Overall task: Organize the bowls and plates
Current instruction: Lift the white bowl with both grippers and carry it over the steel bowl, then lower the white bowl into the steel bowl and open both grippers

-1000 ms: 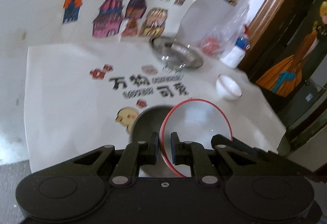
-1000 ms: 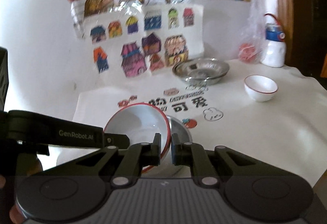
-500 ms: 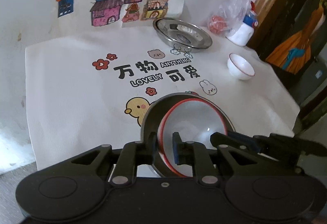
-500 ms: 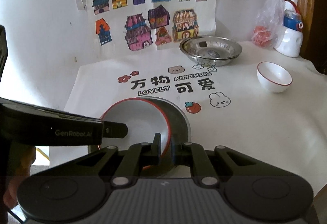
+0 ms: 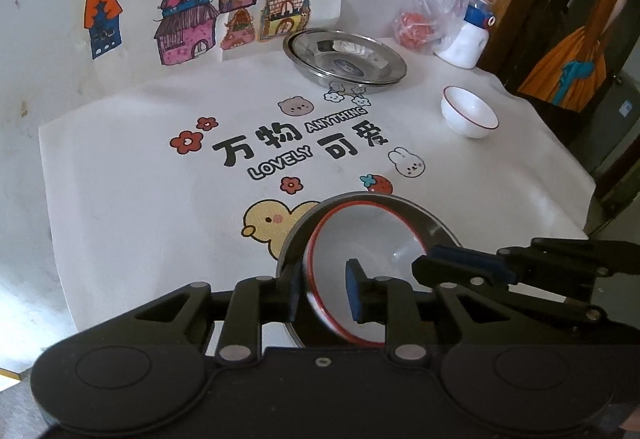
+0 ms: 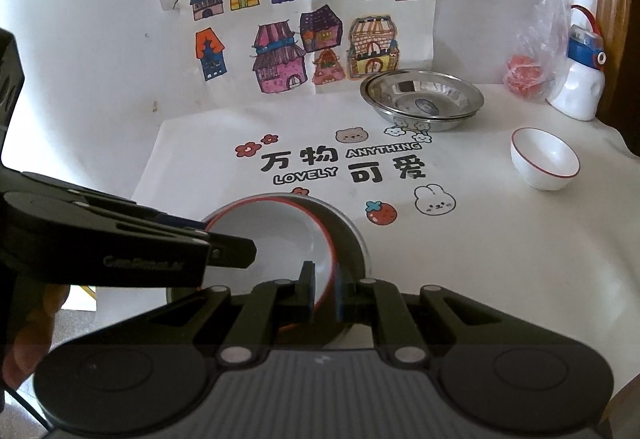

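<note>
While the big bowl sits in the steel plate: both tools are at its rim, near the front edge of the tabletop (image 5: 120, 199).
Landmark: red-rimmed bowl (image 5: 360, 239), white, tilted a little inside the near steel plate (image 5: 436, 227).
Left tool (image 5: 322, 289): its jaws have just been opening; one second ago they pinched the bowl's rim, now the rim stands between them with a gap at the blue pad, so the hold is released.
Right tool (image 6: 322, 291): clenched on the opposite side of the same rim, the wall of the bowl is between its pads.
Change: the bowl was held up above the cloth one second ago; now it lies in the plate.
Meaning: I judge the placing of this bowl nearly finished; only the right tool must let go.
Small bowl (image 6: 544, 163): beyond the red-rimmed bowl, to its right, alone on the cloth.
Stacked steel plates (image 6: 420, 99): far behind the red-rimmed bowl, by the wall.
</note>
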